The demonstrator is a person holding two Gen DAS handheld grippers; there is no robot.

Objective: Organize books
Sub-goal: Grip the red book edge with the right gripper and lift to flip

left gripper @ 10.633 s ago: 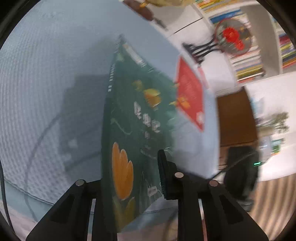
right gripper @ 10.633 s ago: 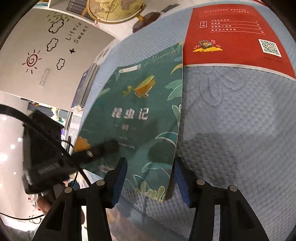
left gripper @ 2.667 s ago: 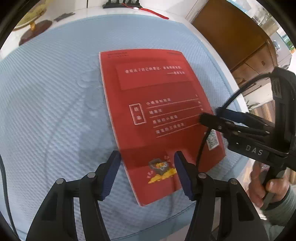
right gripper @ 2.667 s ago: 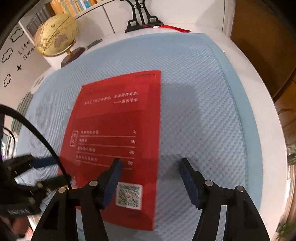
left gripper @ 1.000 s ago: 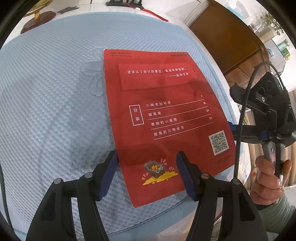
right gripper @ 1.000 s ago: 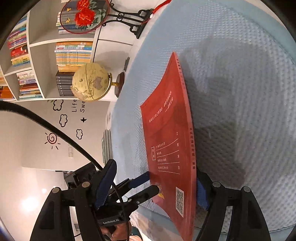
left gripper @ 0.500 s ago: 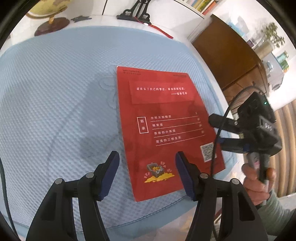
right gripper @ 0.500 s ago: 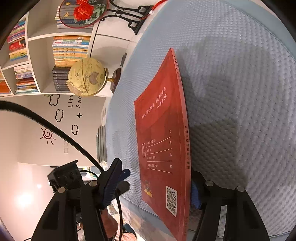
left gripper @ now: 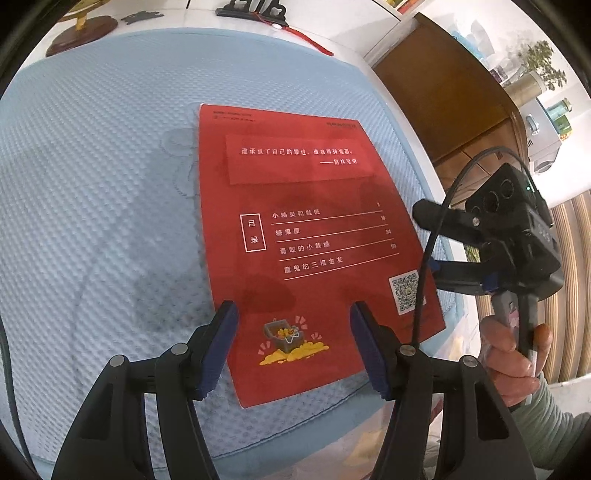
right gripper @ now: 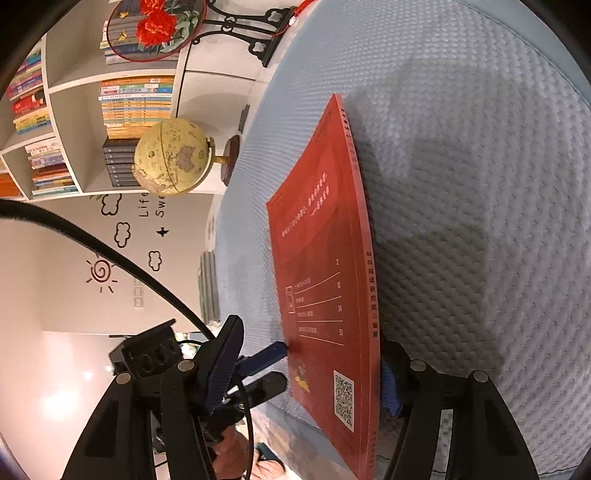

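Note:
A red book [left gripper: 306, 236] lies back cover up on the blue quilted mat [left gripper: 92, 184], its near end close to the mat's front edge. My left gripper [left gripper: 293, 328] hovers open just above that near end, with nothing between its pads. My right gripper [left gripper: 424, 239], held by a hand [left gripper: 513, 354], straddles the book's right edge. In the right wrist view the book [right gripper: 321, 280] stands edge-on between my right gripper's [right gripper: 310, 354] jaws. One blue pad [right gripper: 391, 384] lies against the spine side. The other finger stands well off the cover. My left gripper [right gripper: 273, 367] shows beyond the book.
A globe [right gripper: 170, 158] on a wooden base stands at the mat's far corner. Near it is a round fan ornament [right gripper: 155, 22] on a black stand. Full bookshelves [right gripper: 136, 107] line the wall behind. A brown wooden cabinet [left gripper: 443, 92] stands to the right of the table.
My right gripper's jaws have narrowed around the book's right edge and reached further over it. The book lies where it was. My left gripper has hardly moved.

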